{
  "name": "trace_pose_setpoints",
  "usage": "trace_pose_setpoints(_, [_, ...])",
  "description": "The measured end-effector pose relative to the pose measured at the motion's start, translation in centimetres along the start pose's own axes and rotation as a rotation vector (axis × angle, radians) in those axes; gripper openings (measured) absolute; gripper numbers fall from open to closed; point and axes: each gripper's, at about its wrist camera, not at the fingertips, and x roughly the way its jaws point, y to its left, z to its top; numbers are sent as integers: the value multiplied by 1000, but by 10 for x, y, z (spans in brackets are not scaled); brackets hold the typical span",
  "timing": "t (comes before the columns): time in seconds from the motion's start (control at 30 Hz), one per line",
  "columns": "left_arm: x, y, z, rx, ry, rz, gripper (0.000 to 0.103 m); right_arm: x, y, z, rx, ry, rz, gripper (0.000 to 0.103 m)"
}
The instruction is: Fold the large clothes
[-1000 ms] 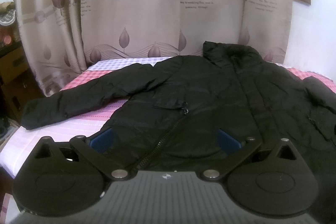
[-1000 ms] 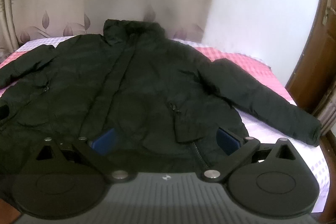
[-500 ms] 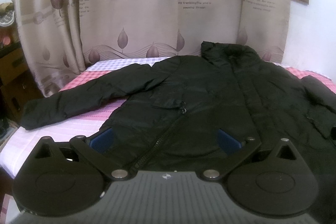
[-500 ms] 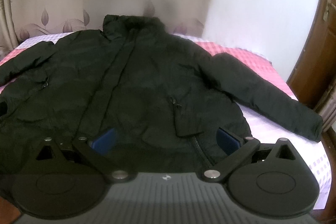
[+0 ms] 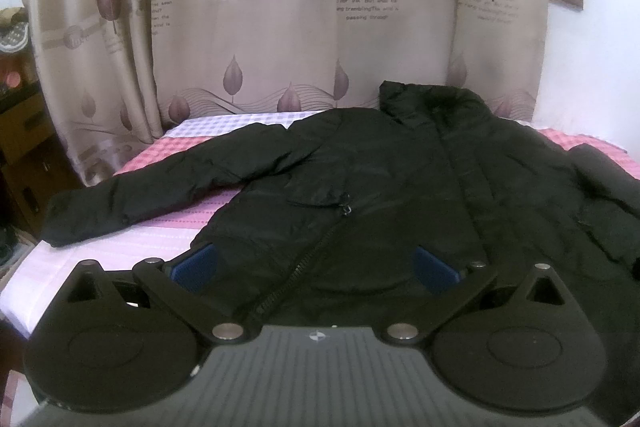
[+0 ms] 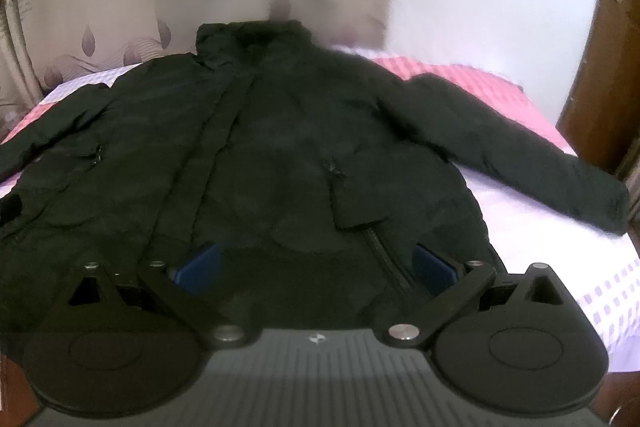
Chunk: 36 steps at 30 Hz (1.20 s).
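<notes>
I see the black jacket (image 5: 400,187) spread flat, front up, on the pink checked bed (image 5: 120,243), sleeves out to each side. My left gripper (image 5: 316,263) and right gripper (image 6: 316,263) hover over its hem, fingers apart, holding nothing. It looks puffy, soft and probably slick, so I'd pinch a sleeve cuff (image 6: 600,203) deeply.

Counts: 1 black padded zip-front jacket (image 5: 400,187), centre frame, with 2 sleeves, 1 stand-up collar, 2 zipped chest pockets. 1 bed with pink-and-lilac checked sheet (image 5: 132,239) at lower left. 1 beige curtain with purple leaf print (image 5: 260,39) across top of frame. 1 brown wooden door (image 6: 608,59) at right edge. 2 grippers: left gripper (image 5: 316,261), right gripper (image 6: 316,261), each with 2 blue pads (image 5: 196,261), bottom centre.
</notes>
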Motion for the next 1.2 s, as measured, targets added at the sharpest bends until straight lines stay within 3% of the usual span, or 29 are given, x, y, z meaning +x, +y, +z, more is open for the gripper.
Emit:
trace_pose_setpoints(0.43, [-8, 0, -2, 2, -9, -4, 103, -9, -14, -13, 41, -17, 59, 103])
trace_pose_setpoints(0.67, [-10, 0, -1, 2, -7, -5, 103, -21, -21, -27, 23, -143, 158, 103])
trace_pose_setpoints(0.73, [-11, 0, -1, 6, -7, -5, 103, -26, -29, -34, 58, -194, 226, 103])
trace_pose_setpoints(0.8, [-12, -1, -2, 8, -9, -4, 103, -25, -36, -35, 101, -192, 245, 103])
trace_pose_setpoints(1.2, [-13, 2, -2, 13, -10, -17, 103, -18, -52, -50, 12, -144, -1, 103])
